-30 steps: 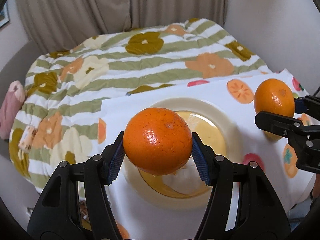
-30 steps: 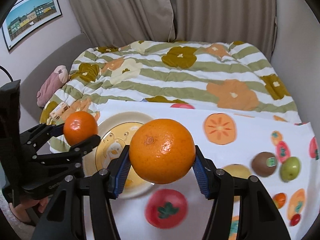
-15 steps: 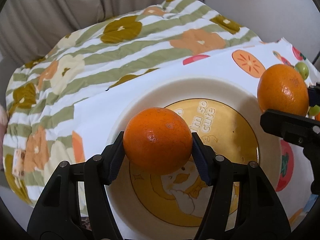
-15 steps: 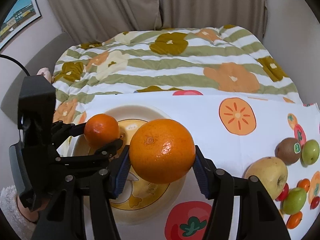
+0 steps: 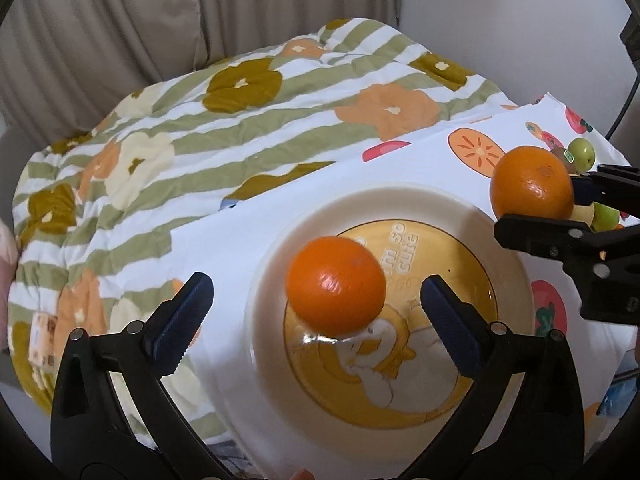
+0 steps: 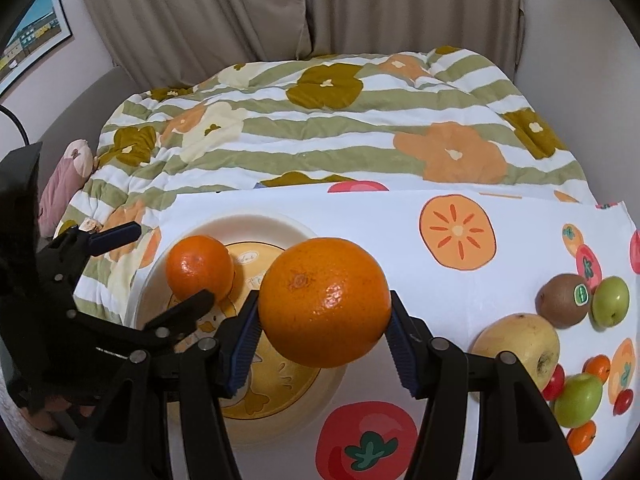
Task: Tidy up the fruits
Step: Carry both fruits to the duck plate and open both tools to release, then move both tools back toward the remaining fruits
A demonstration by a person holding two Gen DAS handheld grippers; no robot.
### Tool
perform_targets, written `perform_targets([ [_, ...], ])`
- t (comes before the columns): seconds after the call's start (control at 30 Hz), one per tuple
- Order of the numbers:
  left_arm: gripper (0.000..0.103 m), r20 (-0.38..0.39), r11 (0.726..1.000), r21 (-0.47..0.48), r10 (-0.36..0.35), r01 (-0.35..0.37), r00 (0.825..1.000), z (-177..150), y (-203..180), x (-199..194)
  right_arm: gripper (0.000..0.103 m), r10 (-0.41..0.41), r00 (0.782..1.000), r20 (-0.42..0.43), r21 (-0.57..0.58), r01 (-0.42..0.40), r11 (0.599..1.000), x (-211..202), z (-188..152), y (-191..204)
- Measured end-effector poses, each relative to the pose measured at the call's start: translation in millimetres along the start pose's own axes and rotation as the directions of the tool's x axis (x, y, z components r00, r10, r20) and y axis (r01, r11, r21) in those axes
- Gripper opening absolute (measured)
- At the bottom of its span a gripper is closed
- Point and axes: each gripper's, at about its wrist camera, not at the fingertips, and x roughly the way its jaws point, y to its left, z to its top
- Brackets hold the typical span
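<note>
A small orange (image 5: 336, 286) lies blurred over the yellow cartoon plate (image 5: 400, 200), between the jaws of my left gripper (image 5: 314, 288). Those jaws are opening and the blue pads (image 5: 188, 304) stand clear of the fruit on both sides. I cannot tell whether it rests on the plate. In the right wrist view the same orange (image 6: 199, 268) shows at the plate's (image 6: 248, 224) far left, with the left gripper (image 6: 160, 268) spread around it. My right gripper (image 6: 324, 328) is shut on a larger orange (image 6: 324, 300), held above the plate's right part, also seen as the orange (image 5: 530, 184).
The plate sits on a white fruit-print cloth (image 6: 400, 216) over a striped flowered quilt (image 6: 320, 128). Loose fruit lies at the right: a kiwi (image 6: 562, 300), a green apple (image 6: 610, 300), a pear (image 6: 520, 344), another green apple (image 6: 578, 400) and small tomatoes.
The left gripper's jaws have sprung wide and let go of the small orange, which has dropped towards the plate. Both grippers came lower over the plate; the right still grips its orange.
</note>
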Motion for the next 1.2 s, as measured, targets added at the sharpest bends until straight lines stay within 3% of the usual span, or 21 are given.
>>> perform_targets([
  [0.4,0.103,-0.064,0.999,-0.051,0.011,-0.014,0.998,-35,13,-5,0.055,0.075,0.997,-0.015,-0.226,-0.076,0.971,30,-1,26],
  [0.87,0.103,-0.098,0.997,-0.070,0.024,-0.031,0.995,-51,16,-2,0.055,0.011,0.998,-0.064,-0.315,-0.031,0.949,66,-8,40],
  [0.93,0.103,-0.093,0.997,-0.069,0.024,-0.030,0.995,-51,15,-4,0.066,0.032,0.999,-0.042,-0.306,-0.043,0.951,61,-8,39],
  [1.0,0.103,-0.088,0.997,-0.072,0.026,-0.032,0.996,-52,16,-7,0.096,0.078,0.997,-0.028,-0.298,-0.083,0.951,55,-8,40],
  [1.03,0.103,-0.087,0.997,-0.074,0.028,-0.034,0.996,-52,16,-8,0.103,0.076,0.997,-0.018,-0.300,-0.078,0.951,53,-8,42],
  [1.2,0.103,-0.078,0.996,-0.080,0.040,-0.046,0.996,-51,16,-15,0.103,0.062,0.998,-0.019,-0.299,-0.065,0.952,47,-8,43],
])
